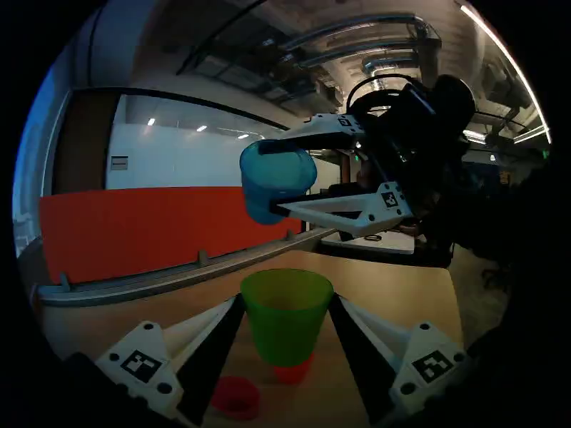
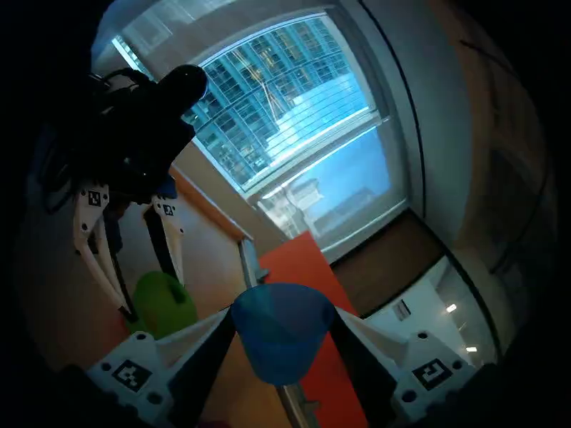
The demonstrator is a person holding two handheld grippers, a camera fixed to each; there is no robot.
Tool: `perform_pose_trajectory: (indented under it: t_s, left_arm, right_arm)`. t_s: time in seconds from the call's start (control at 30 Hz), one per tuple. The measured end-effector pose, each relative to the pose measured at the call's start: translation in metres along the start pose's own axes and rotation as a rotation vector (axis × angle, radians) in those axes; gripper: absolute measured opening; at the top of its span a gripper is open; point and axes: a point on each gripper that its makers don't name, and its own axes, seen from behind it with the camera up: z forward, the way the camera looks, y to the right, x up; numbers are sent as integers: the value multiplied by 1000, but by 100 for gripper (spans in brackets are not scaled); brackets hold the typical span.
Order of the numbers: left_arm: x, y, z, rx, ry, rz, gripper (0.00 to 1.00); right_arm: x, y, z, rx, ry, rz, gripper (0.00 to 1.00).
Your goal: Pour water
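The green cup [image 1: 287, 314] stands upright between the fingers of my left gripper [image 1: 286, 299], which are closed against its sides and hold it above the wooden table [image 1: 400, 285]. The blue cup [image 1: 277, 180] is higher and farther off, tilted, clamped between the two fingers of my right gripper [image 1: 278, 178], one finger above it and one below. The cups are apart, not touching. Below the green cup, a red lid [image 1: 234, 396] lies on the table, with a second red object [image 1: 292, 371] just beside it. An orange-red wall panel [image 1: 143, 228] runs behind the table.
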Motion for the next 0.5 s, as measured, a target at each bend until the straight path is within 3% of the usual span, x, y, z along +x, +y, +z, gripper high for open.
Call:
perform_pose_trajectory:
  t_s: [0.5]
  left_arm:
    - [4, 3, 0, -5, 5, 5, 86]
  right_arm:
    - [2, 6, 2, -6, -6, -136, 91]
